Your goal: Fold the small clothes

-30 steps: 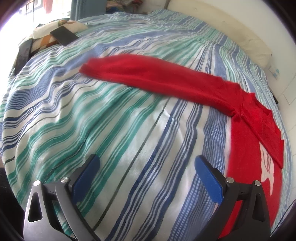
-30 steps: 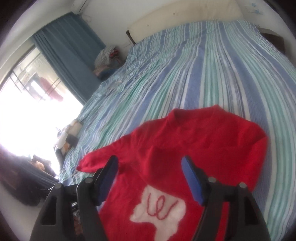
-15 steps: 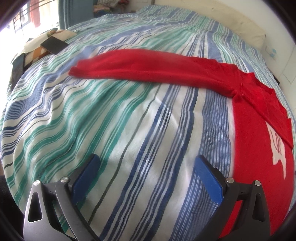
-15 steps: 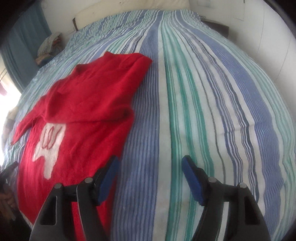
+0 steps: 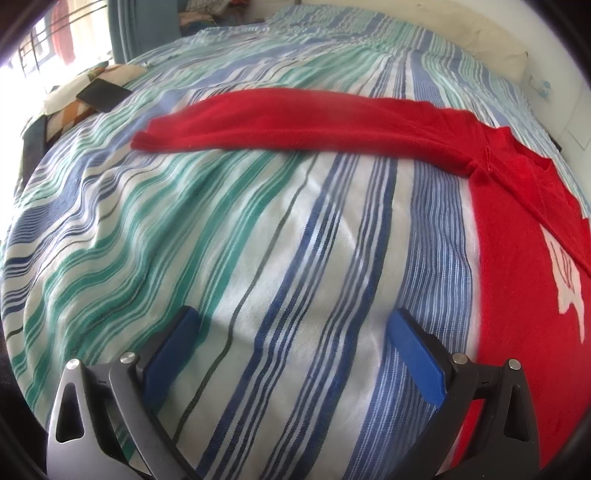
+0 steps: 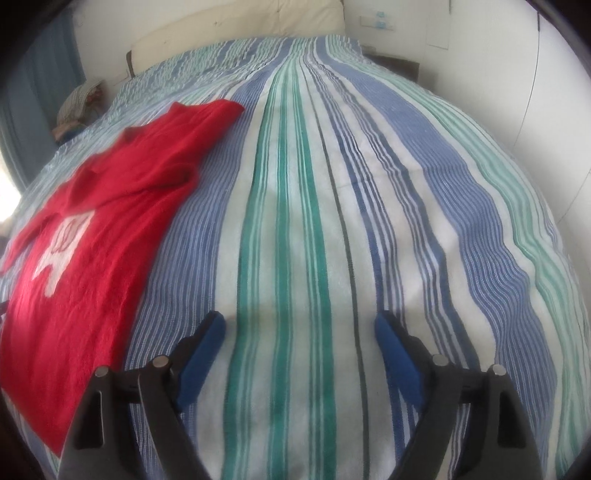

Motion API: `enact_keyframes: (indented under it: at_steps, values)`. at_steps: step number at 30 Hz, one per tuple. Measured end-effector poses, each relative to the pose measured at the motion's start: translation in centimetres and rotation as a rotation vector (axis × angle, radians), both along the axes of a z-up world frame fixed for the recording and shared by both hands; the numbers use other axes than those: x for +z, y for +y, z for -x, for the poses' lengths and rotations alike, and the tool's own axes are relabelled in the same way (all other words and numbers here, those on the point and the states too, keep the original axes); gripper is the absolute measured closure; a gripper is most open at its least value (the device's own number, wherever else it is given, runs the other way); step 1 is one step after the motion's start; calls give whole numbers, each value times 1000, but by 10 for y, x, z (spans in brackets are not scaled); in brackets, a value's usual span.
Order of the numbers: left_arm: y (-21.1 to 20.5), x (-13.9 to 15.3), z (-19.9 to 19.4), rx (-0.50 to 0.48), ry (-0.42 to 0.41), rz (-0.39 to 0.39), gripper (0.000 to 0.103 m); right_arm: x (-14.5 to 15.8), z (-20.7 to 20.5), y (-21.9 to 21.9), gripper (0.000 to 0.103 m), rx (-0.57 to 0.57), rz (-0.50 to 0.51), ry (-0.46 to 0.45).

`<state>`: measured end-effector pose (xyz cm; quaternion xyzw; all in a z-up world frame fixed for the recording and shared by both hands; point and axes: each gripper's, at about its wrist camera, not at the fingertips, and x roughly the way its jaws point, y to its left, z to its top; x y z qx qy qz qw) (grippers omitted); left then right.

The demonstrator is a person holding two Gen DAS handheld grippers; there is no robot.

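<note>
The right tool (image 6: 297, 332) has swung away from the red sweater (image 6: 92, 240) to bare bed (image 6: 406, 184), its jaws just widened and empty; the left tool (image 5: 291, 328) is apart too, so one sleeve (image 5: 295, 118) remains unfolded.

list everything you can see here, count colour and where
sweater: 1, red with a white motif, flat on the bed, one sleeve stretched out sideways
bedcover: 1, blue, green and white stripes, over the whole bed
phone: 1, black, on a patterned cushion at the bed's edge
curtain: 1, blue, by the window
left tool: 1, black with blue pads, open over bare bedcover
right tool: 1, same colours, open, jaws just widened, nothing between
</note>
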<state>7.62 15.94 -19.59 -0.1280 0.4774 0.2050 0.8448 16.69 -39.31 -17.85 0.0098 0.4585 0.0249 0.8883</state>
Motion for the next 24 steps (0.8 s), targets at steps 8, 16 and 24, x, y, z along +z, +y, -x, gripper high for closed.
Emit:
enact_keyframes:
  at_steps: [8,16,24]
  values:
    - [0,-1,0,-1,2,1,1,-8,8,2,8,25,-8,-54]
    - [2,2,2,-10,8,27,1,-10,10,6,6,31,-7,-67]
    - [9,9,7,-11,-26,96,1,-10,12,7,5,30,-6,-73]
